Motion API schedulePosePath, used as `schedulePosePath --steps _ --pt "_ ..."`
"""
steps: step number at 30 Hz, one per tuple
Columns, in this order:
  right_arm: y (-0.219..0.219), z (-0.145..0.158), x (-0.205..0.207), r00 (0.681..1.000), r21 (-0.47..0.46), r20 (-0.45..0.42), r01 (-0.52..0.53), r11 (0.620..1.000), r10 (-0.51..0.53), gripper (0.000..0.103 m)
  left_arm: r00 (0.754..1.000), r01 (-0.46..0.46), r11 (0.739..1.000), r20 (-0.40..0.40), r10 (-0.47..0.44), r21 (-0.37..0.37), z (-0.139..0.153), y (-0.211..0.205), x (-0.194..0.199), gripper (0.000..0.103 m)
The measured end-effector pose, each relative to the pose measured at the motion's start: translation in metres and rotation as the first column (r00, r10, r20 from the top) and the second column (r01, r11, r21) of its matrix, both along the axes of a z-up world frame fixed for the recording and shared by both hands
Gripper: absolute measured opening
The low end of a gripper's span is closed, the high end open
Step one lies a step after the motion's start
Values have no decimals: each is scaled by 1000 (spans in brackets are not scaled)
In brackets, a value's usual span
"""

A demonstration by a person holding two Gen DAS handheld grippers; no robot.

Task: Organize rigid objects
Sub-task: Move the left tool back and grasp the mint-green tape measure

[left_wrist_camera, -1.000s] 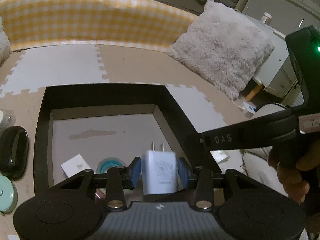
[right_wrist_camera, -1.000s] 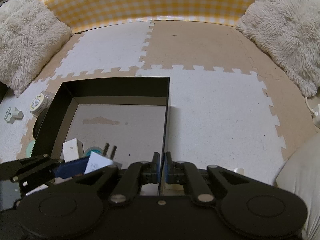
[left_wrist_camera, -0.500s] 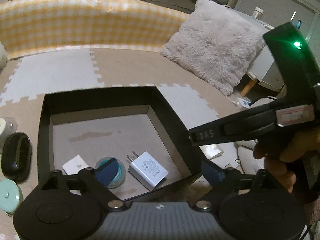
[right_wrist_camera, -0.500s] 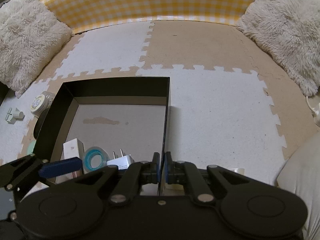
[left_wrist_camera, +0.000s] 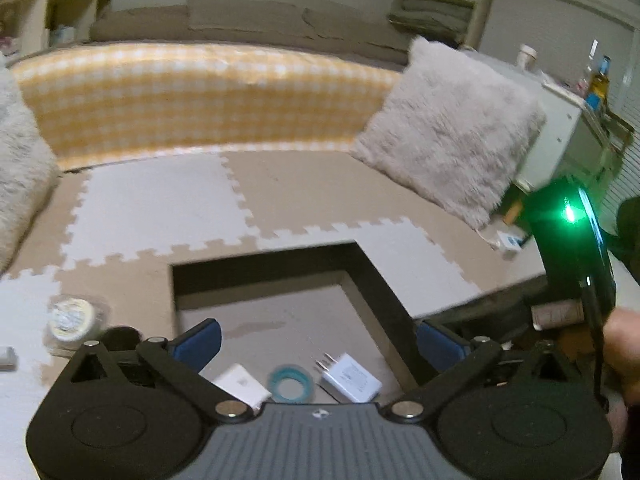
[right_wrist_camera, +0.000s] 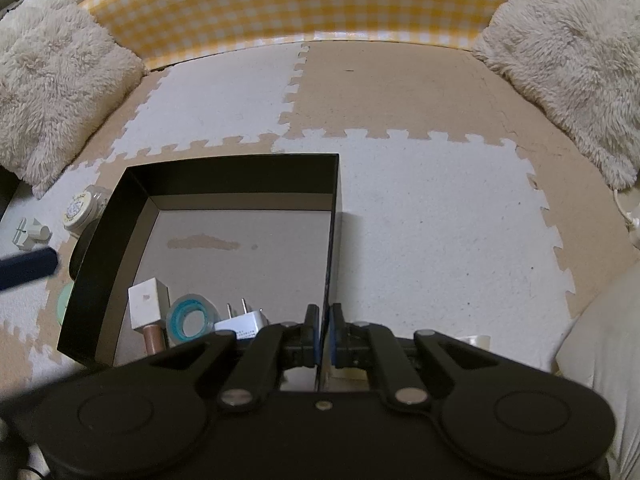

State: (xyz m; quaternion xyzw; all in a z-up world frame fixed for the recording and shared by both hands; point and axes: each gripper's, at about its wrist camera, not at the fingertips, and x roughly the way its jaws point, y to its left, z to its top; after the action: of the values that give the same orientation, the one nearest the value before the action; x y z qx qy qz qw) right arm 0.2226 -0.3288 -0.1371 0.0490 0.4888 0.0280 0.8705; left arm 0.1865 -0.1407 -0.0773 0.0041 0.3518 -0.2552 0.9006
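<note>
Charger dropped in the box; left tongs have just opened wide, empty; right tongs pinch the box wall. Next, probably the jar.

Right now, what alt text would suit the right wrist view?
Right gripper pinches the right wall of a black box on foam mats. Inside lie a white charger, tape roll and white block.
</note>
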Motion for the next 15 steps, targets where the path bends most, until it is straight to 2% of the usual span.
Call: schedulePosePath --steps 5,15 --pt "0 0 0 1000 0 0 0 1000 0 5 997 -67 997 38 66 24 12 18 5 103" --pt "0 0 0 1000 0 0 0 1000 0 5 978 -206 975 2 207 78 6 65 27 103"
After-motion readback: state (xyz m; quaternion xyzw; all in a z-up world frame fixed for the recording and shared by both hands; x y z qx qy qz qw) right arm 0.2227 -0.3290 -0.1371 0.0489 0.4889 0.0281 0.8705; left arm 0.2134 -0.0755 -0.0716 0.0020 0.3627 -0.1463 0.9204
